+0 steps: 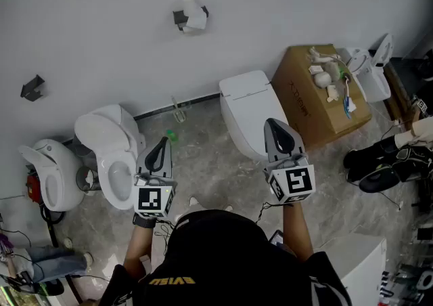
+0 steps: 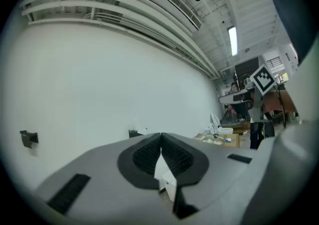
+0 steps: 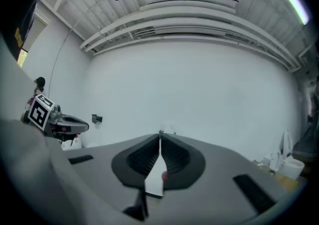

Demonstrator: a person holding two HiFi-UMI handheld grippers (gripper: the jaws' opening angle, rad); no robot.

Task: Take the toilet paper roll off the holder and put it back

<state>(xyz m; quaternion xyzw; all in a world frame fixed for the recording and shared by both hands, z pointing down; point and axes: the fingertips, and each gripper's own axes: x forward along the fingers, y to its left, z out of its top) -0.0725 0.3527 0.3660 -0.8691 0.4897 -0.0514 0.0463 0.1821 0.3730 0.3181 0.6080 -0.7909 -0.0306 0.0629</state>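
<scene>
two grippers are held level in front of the person, both facing the white wall (image 1: 101, 20) and both empty. the left gripper (image 1: 162, 143) has its fingers (image 2: 144, 155) pressed together at the tips with nothing between them, and the right gripper (image 1: 274, 123) shows the same, its fingers (image 3: 175, 155) closed on air. the toilet paper roll (image 1: 194, 16) sits on its holder (image 1: 180, 18) on the wall, between the two grippers' lines and well apart from both, so the removal has not begun.

several things could spoil the approach. closed fingers reaching the roll would only poke it, perhaps spinning it or pulling paper loose, so they need to part first. the roll looks soft, so a hard squeeze would likely dent it and make it harder to slide back on. pulling it in the wrong direction could jam it on the holder or strain the mount. a second dark bracket (image 1: 32, 87) further left on the wall looks bare and could be mistaken for the target. toilets (image 1: 111, 149) stand on the floor below, and a dropped roll could land in the open bowl.
</scene>
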